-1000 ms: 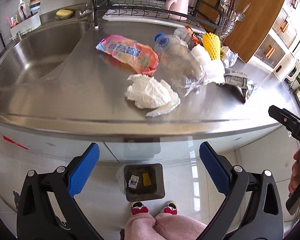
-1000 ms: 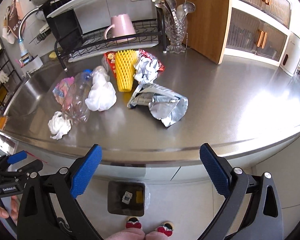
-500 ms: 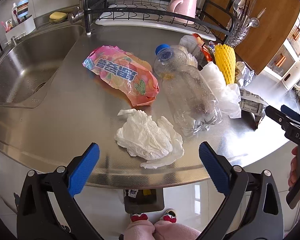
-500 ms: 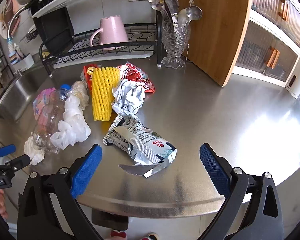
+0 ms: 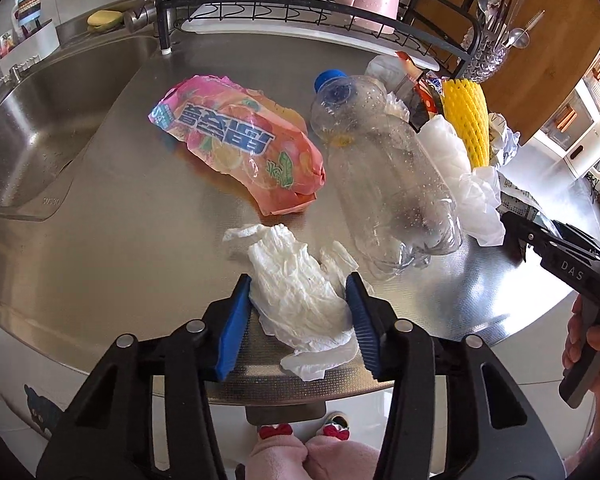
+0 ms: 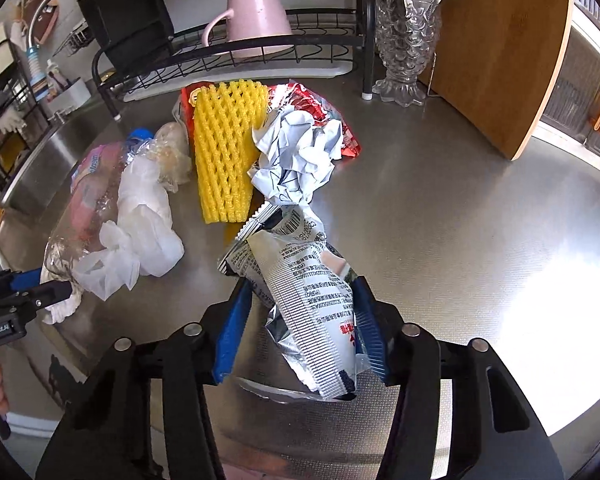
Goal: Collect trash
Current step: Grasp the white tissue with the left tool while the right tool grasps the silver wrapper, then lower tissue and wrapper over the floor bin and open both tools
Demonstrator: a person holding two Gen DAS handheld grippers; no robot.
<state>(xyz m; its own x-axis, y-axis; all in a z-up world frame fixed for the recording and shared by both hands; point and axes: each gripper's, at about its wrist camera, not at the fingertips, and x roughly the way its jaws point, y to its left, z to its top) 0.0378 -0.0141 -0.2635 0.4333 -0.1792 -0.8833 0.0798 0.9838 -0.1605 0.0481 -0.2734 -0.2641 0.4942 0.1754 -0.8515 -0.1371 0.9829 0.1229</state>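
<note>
A crumpled white tissue (image 5: 296, 300) lies near the steel counter's front edge. My left gripper (image 5: 300, 280) is closing on it, and both blue pads touch its sides. A silver snack wrapper (image 6: 312, 292) sits between the pads of my right gripper (image 6: 304, 284), which is also closing and touches it on both sides. More trash lies behind: a clear bottle (image 5: 384, 172), a pink wrapper (image 5: 240, 140), a yellow foam net (image 6: 228, 152), crumpled paper (image 6: 300, 156) and a white plastic bag (image 6: 144, 216).
A sink (image 5: 40, 120) opens at the left. A dish rack (image 5: 300, 4) with a pink mug (image 6: 252, 20), a glass utensil holder (image 6: 404, 40) and a wooden board (image 6: 500, 40) line the back. A bin (image 5: 284, 412) stands on the floor under the counter edge.
Both grippers moved forward and down over the counter. Their jaws went from wide open to closed in around the tissue on the left and the silver wrapper on the right.
</note>
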